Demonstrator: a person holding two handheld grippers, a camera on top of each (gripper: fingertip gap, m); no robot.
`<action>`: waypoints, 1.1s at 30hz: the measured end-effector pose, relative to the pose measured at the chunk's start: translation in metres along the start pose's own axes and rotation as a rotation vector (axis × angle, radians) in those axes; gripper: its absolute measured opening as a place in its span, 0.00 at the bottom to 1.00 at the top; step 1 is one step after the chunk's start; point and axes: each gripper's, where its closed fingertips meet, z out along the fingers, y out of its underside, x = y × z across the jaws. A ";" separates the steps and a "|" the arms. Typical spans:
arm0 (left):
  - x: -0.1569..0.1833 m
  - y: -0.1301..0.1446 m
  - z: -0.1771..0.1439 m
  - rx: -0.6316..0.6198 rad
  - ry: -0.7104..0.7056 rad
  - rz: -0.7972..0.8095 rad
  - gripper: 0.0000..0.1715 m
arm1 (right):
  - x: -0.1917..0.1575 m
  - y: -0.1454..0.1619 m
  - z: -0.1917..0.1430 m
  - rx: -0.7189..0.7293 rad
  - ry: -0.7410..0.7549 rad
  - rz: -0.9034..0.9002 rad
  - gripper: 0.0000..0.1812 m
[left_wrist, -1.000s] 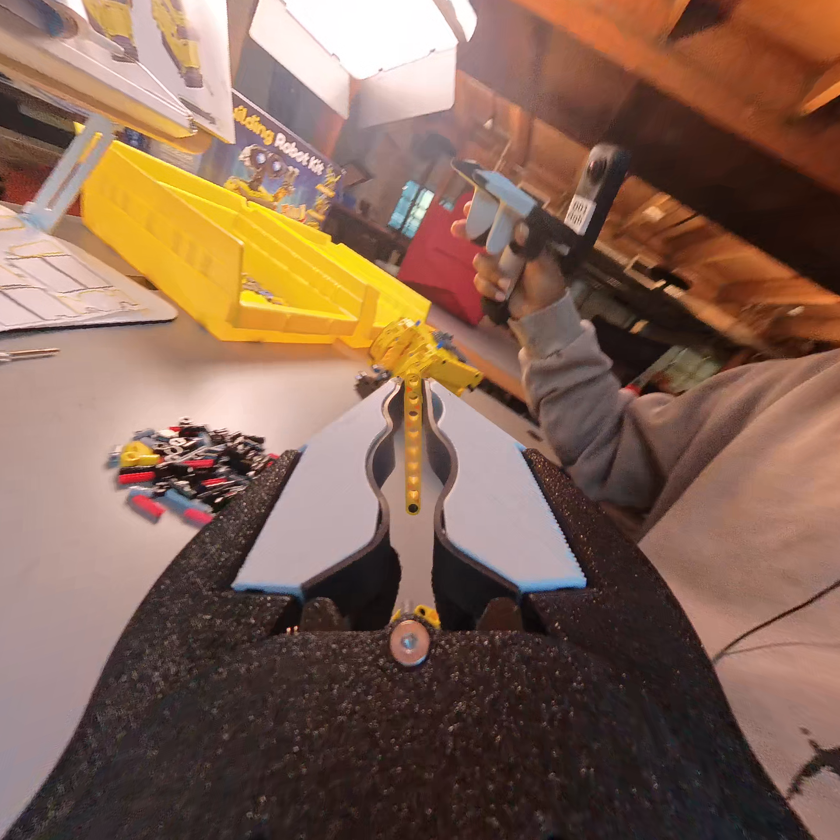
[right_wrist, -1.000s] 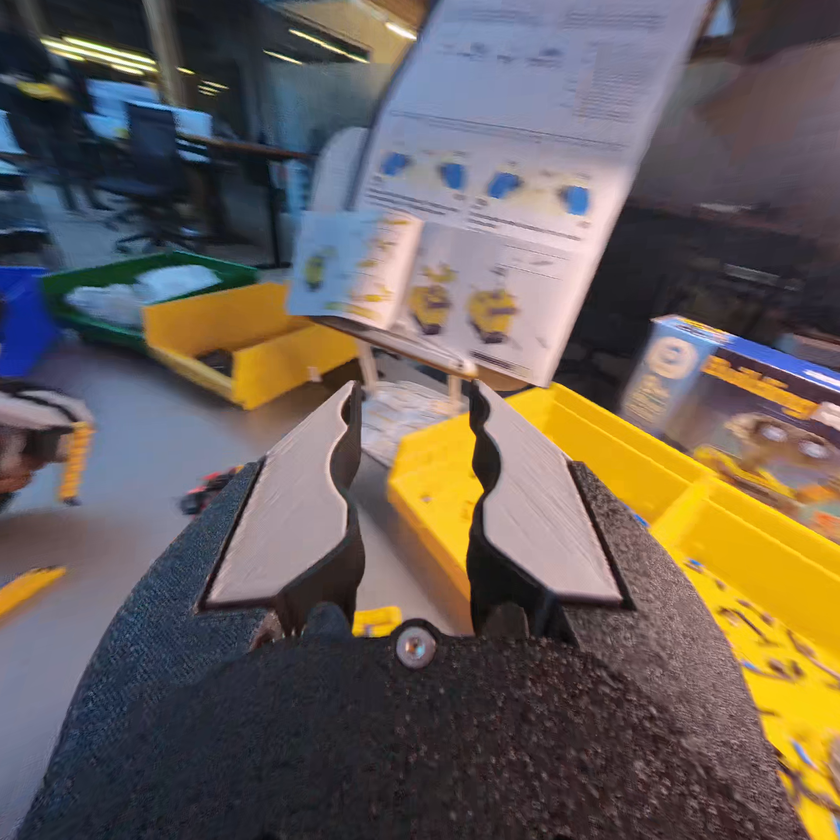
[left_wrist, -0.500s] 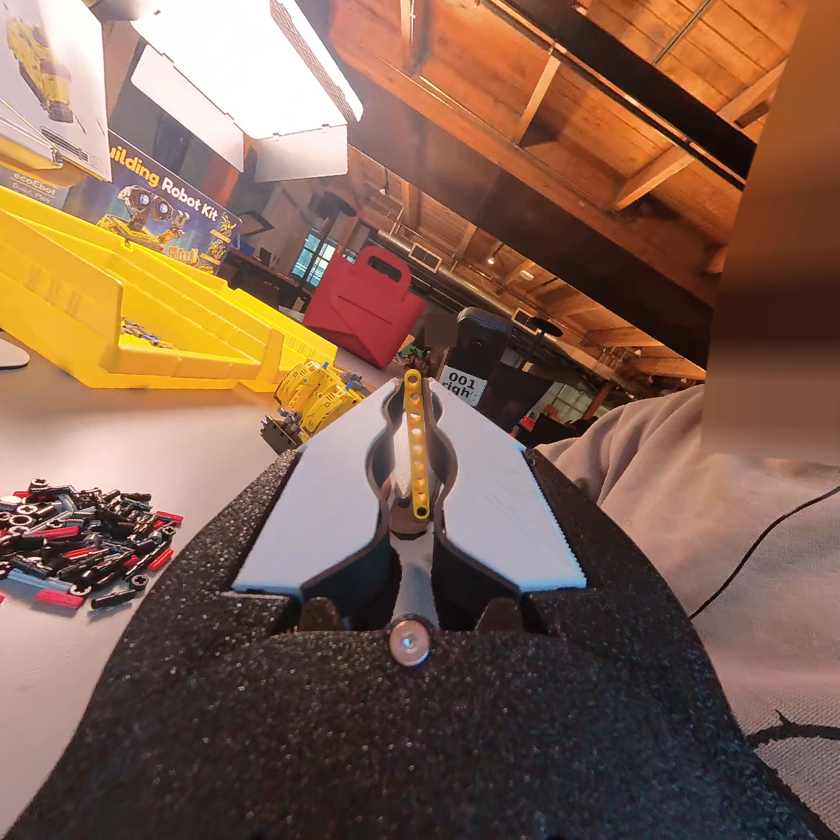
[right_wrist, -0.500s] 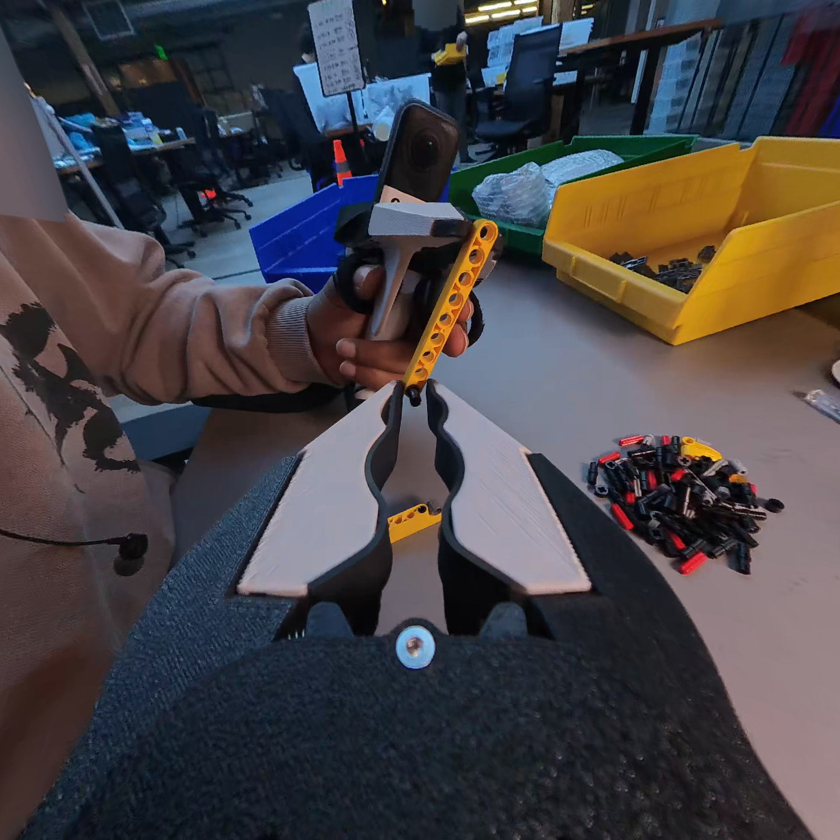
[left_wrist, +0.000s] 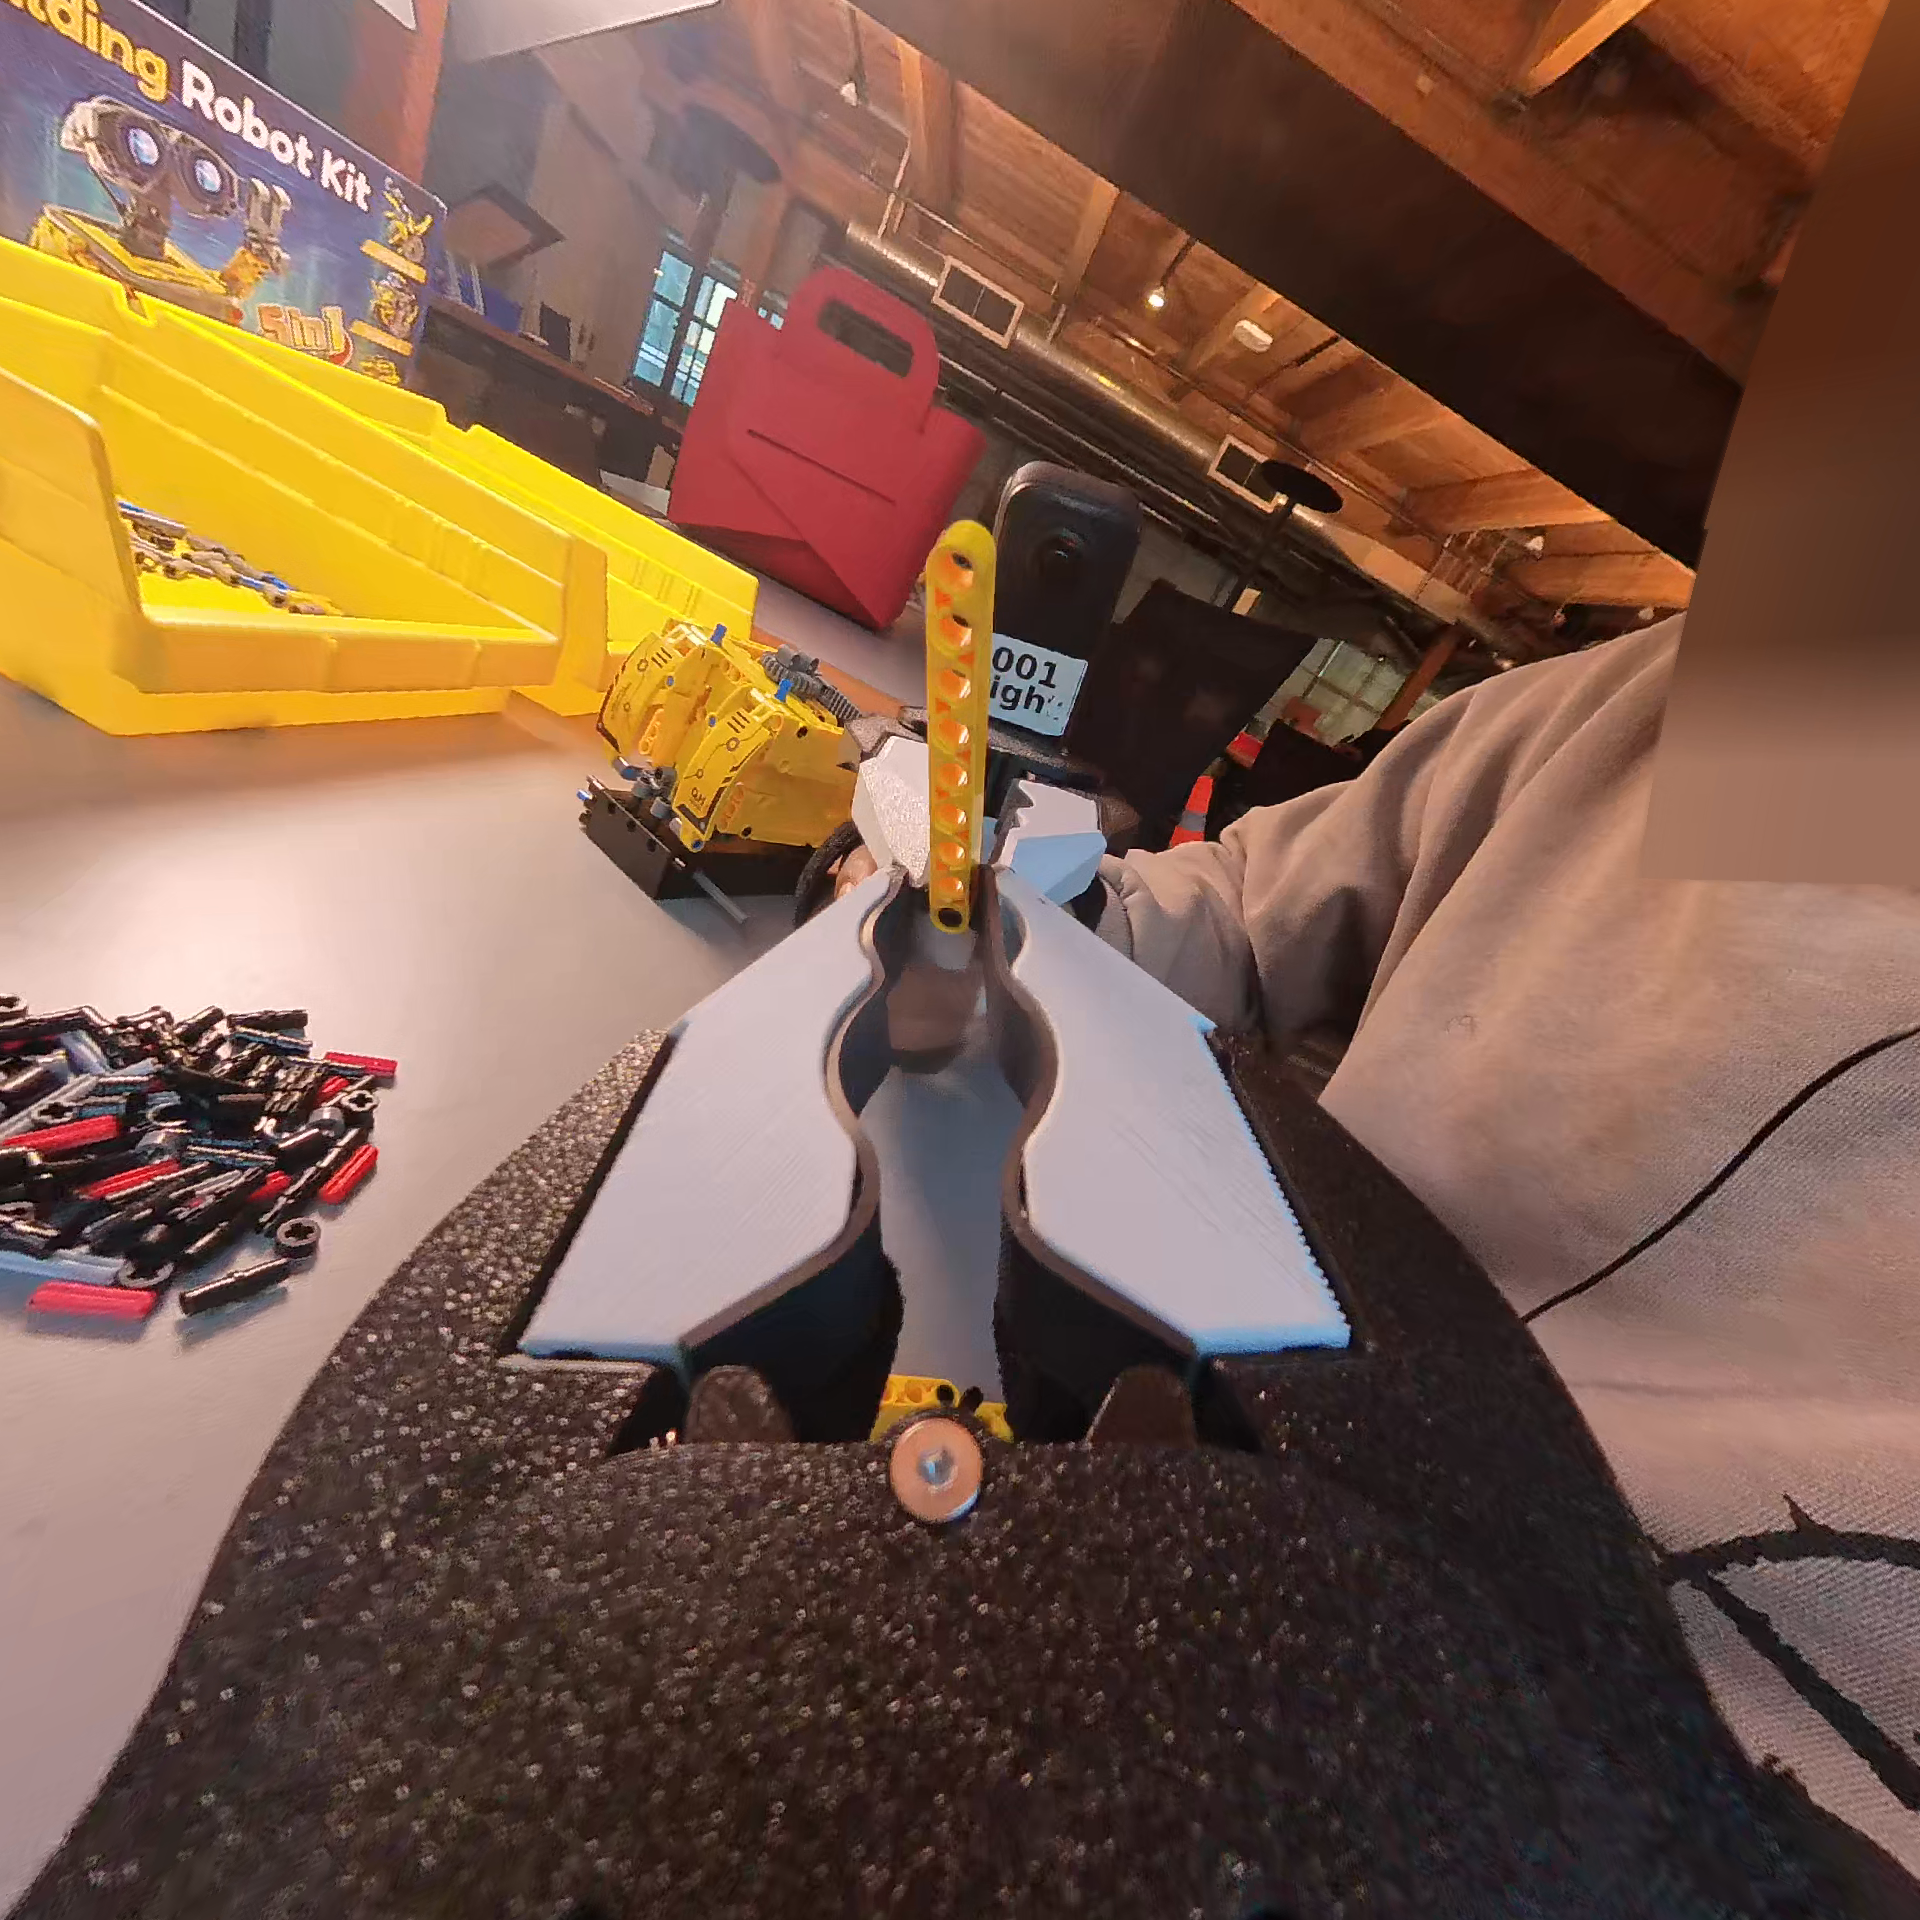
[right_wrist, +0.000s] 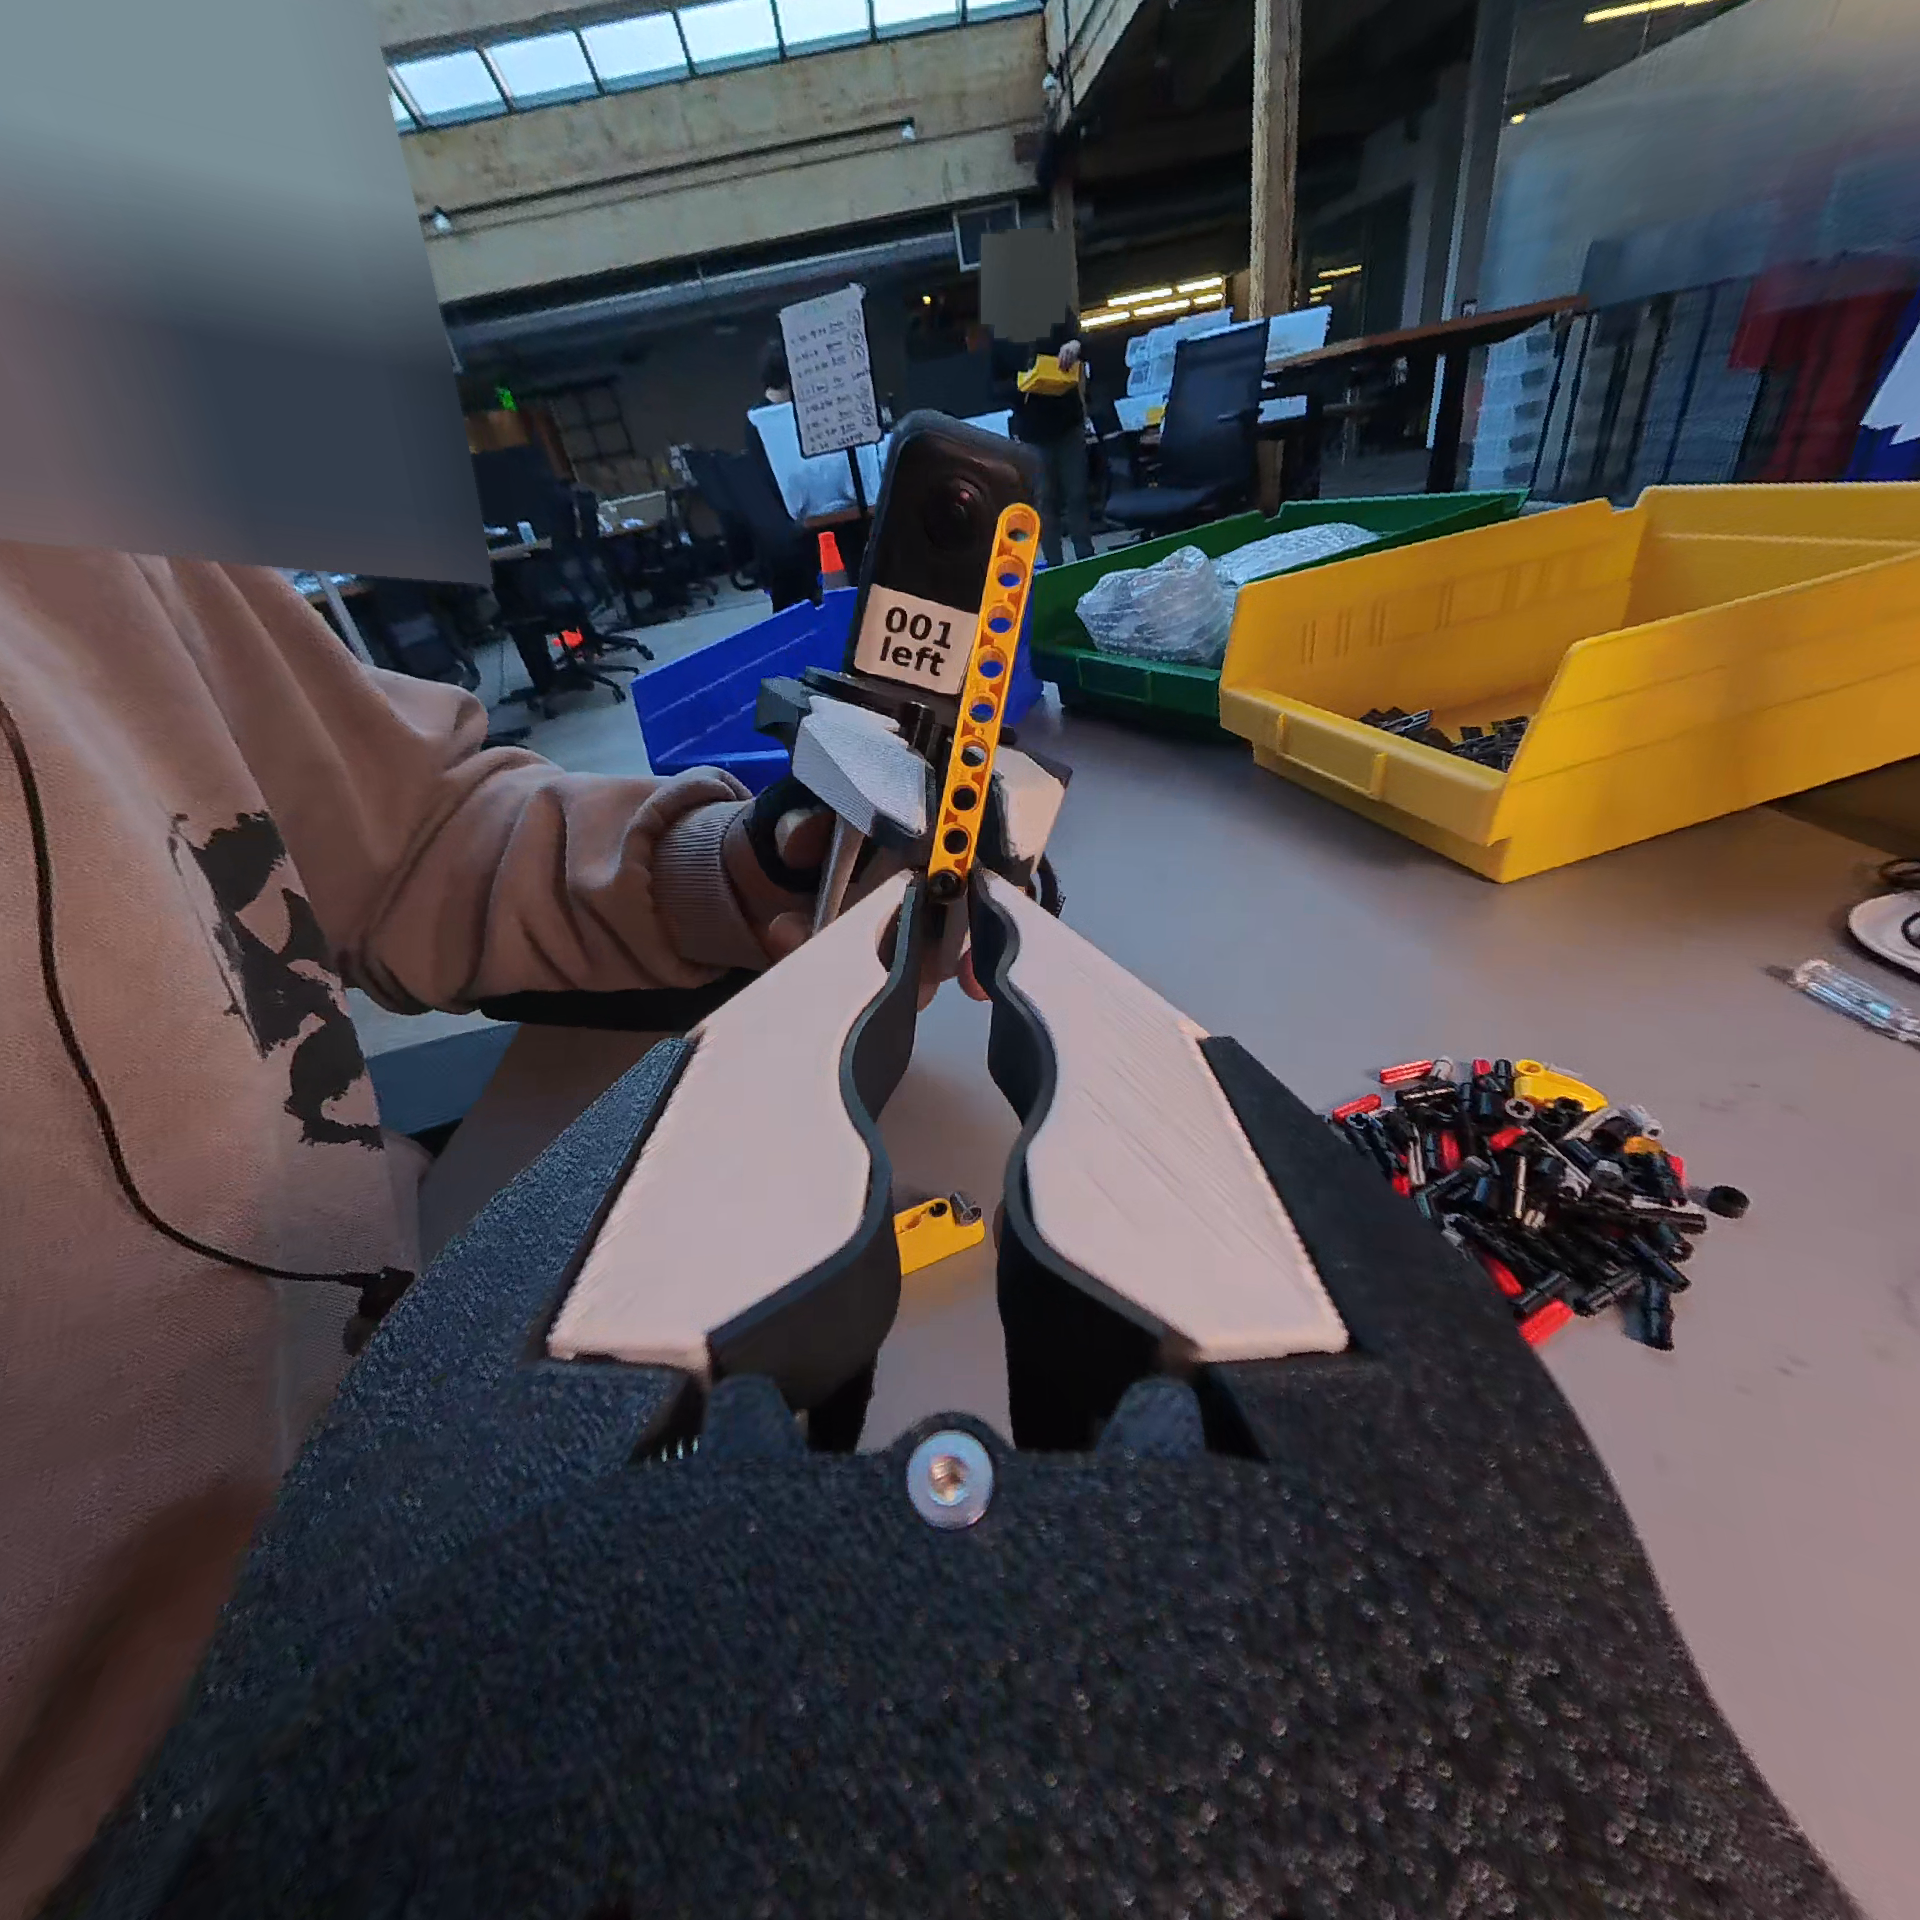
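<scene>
The left gripper (left_wrist: 940, 904) pinches the lower end of a yellow perforated beam (left_wrist: 958, 727) between its tips, the beam standing nearly upright. The right gripper (right_wrist: 943, 891) faces it, its tips drawn close around the same beam's (right_wrist: 985, 698) lower end; whether they actually clamp it I cannot tell. Left of the left gripper a pile of black and red pins (left_wrist: 156, 1132) lies on the grey table (left_wrist: 364, 914). Farther off sit a yellow brick-built model (left_wrist: 727, 738) and a yellow bin (left_wrist: 312, 540).
</scene>
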 end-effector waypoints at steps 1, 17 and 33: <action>-0.001 0.001 -0.001 -0.007 -0.005 0.009 0.06 | 0.000 0.001 0.000 -0.006 0.004 -0.004 0.04; -0.002 0.011 -0.003 -0.094 -0.005 0.009 0.04 | -0.001 0.012 -0.005 -0.101 -0.007 -0.123 0.03; 0.007 0.005 -0.013 -0.143 0.014 0.052 0.03 | -0.015 0.001 -0.006 -0.050 -0.076 -0.146 0.02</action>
